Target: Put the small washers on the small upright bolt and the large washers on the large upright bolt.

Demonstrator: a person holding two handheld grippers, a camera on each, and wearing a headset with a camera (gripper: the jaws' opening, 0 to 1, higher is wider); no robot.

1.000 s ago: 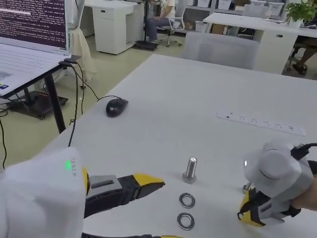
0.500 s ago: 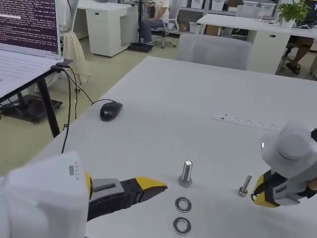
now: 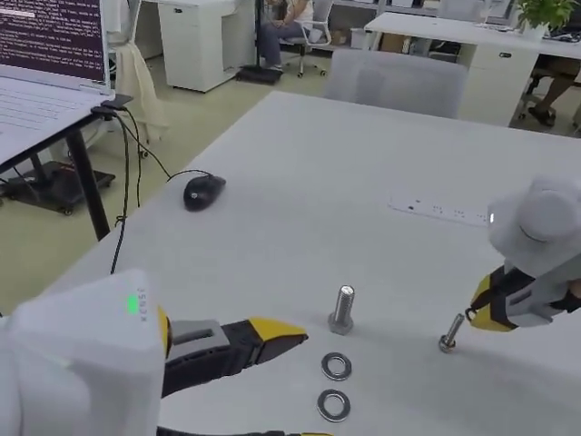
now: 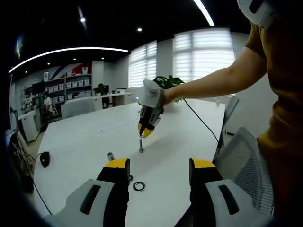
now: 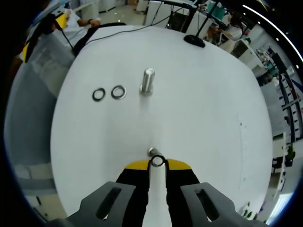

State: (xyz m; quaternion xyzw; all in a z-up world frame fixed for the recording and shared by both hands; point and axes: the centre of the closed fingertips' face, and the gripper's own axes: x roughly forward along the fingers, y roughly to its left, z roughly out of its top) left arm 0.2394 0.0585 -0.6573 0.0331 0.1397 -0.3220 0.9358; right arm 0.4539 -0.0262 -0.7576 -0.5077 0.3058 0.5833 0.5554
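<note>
Office desks and chairs stand beyond the white table, where a mouse and a power strip lie well clear of the work. The right tongs are clenched on a small washer, held right at the top of the small bolt, which leans toward them rather than standing straight. I cannot tell whether the ring is over the tip yet. The left tongs are released, with nothing between the jaws, and hover near the large bolt. One washer lies flat just beside that bolt, with a second washer next to it. By my reading the job is at an early stage. No washer shows seated on either bolt, one small washer is about to go on, and the two on the table, likely large ones, are left.
</note>
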